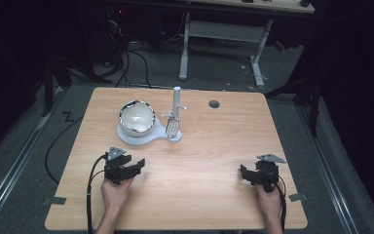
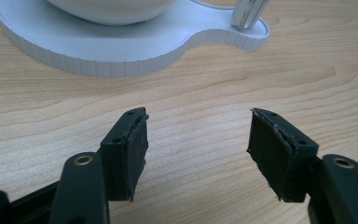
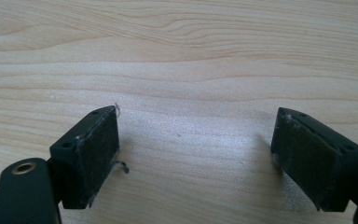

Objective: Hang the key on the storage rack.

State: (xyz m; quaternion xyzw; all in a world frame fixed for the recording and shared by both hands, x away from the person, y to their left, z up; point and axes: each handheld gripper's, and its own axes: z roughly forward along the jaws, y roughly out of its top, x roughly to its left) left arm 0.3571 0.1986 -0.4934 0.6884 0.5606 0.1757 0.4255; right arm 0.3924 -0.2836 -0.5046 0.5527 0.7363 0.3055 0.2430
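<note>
A glossy white bowl (image 1: 136, 118) sits on a flat white stand (image 1: 126, 138) at the table's back middle. From the stand's right lobe rises a white post (image 1: 177, 100), and a small grey key fob (image 1: 173, 127) hangs against it. My left gripper (image 1: 131, 165) rests on the table in front of the stand, open and holding nothing. In the left gripper view its jaws (image 2: 198, 126) stand apart over bare wood, with the stand (image 2: 98, 51), the bowl's underside (image 2: 112, 9) and the post's foot (image 2: 247, 14) just beyond. My right gripper (image 1: 247, 174) lies at the front right, open over bare wood (image 3: 196, 121).
A round cable hole (image 1: 214, 104) is in the table's back right. Grey tape marks sit at the front corners (image 1: 54, 200) (image 1: 297, 197). A black cable (image 1: 91, 195) trails from the left gripper. Behind the table are another desk's white legs (image 1: 258, 58) and floor cables.
</note>
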